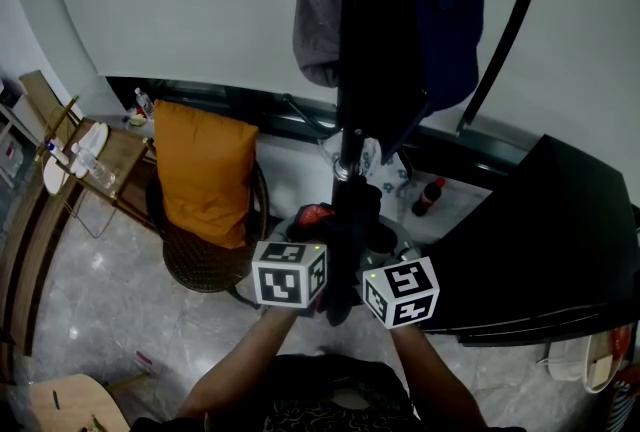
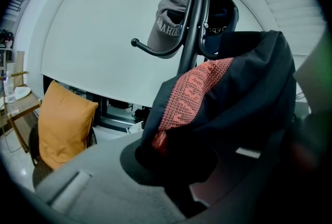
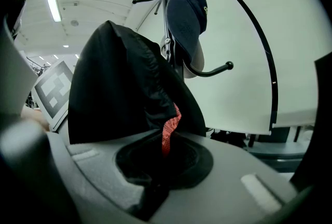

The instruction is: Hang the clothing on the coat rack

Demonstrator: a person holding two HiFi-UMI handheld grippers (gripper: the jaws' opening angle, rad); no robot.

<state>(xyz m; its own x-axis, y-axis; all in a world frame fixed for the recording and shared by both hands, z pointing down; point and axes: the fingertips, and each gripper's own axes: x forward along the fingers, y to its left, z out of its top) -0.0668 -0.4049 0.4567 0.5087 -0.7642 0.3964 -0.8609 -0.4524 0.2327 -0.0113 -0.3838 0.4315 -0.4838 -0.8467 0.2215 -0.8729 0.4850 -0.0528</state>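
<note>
Black jacket (image 2: 249, 93) held both sides: left gripper (image 2: 176, 166) and right gripper (image 3: 161, 166) jaws closed on it. Coat rack (image 2: 194, 21) just ahead.

Left claw (image 2: 181, 166), right claw (image 3: 161, 166) grey, moulded; white cube (image 1: 290, 273) each, black square markers; dark patterned top (image 1: 330, 405).

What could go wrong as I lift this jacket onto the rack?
1. The jacket is bunched, with no loop showing; it may slip off the free hook.
2. Swinging it up could knock the grey cap or navy cap off the rack.
</note>
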